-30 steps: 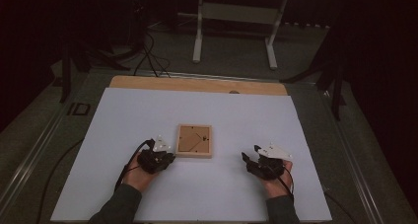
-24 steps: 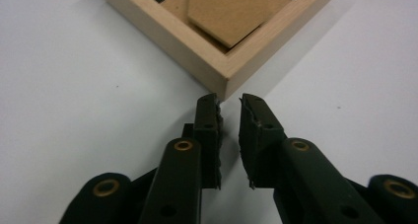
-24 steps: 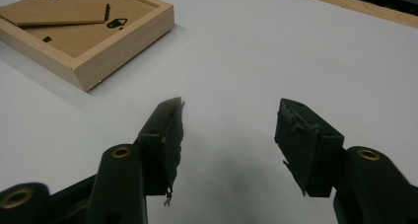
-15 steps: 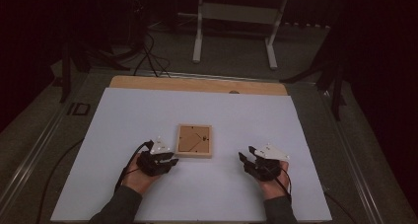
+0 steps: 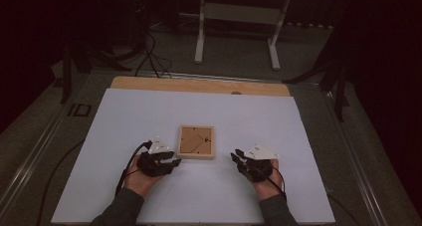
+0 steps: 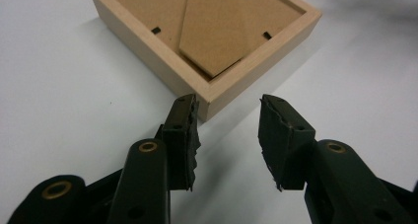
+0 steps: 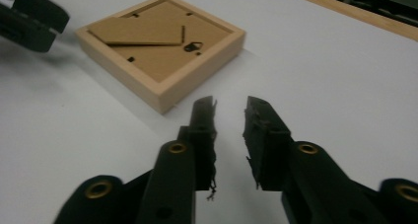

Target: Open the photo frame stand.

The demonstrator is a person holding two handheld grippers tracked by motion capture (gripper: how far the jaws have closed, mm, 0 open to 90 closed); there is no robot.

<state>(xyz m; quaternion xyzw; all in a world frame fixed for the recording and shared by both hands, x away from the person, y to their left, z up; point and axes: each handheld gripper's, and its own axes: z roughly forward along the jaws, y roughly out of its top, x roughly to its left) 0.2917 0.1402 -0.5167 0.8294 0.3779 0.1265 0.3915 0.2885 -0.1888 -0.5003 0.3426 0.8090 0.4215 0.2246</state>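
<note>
A small square wooden picture frame (image 5: 196,142) lies face down on the white sheet, its brown backing board and stand upward. My left gripper (image 5: 169,164) sits just left of the frame's near left corner. In the left gripper view its jaws (image 6: 227,123) stand apart right at that corner of the frame (image 6: 207,31), nothing between them; they have just been opening. My right gripper (image 5: 238,159) rests to the frame's right, a short gap away. In the right gripper view its jaws (image 7: 230,116) are narrowly apart over bare sheet, having just been closing, the frame (image 7: 160,46) ahead to the left.
The white sheet (image 5: 249,121) covers most of a wooden table, whose bare far edge (image 5: 199,85) shows beyond it. A metal stand (image 5: 238,17) and cables (image 5: 149,52) lie on the dark floor past the table. The left gripper's jaw tips (image 7: 29,19) show at the right gripper view's upper left.
The right hand has moved left toward the frame and its jaws have narrowed. The left gripper has stayed beside the frame and its jaws have spread.
</note>
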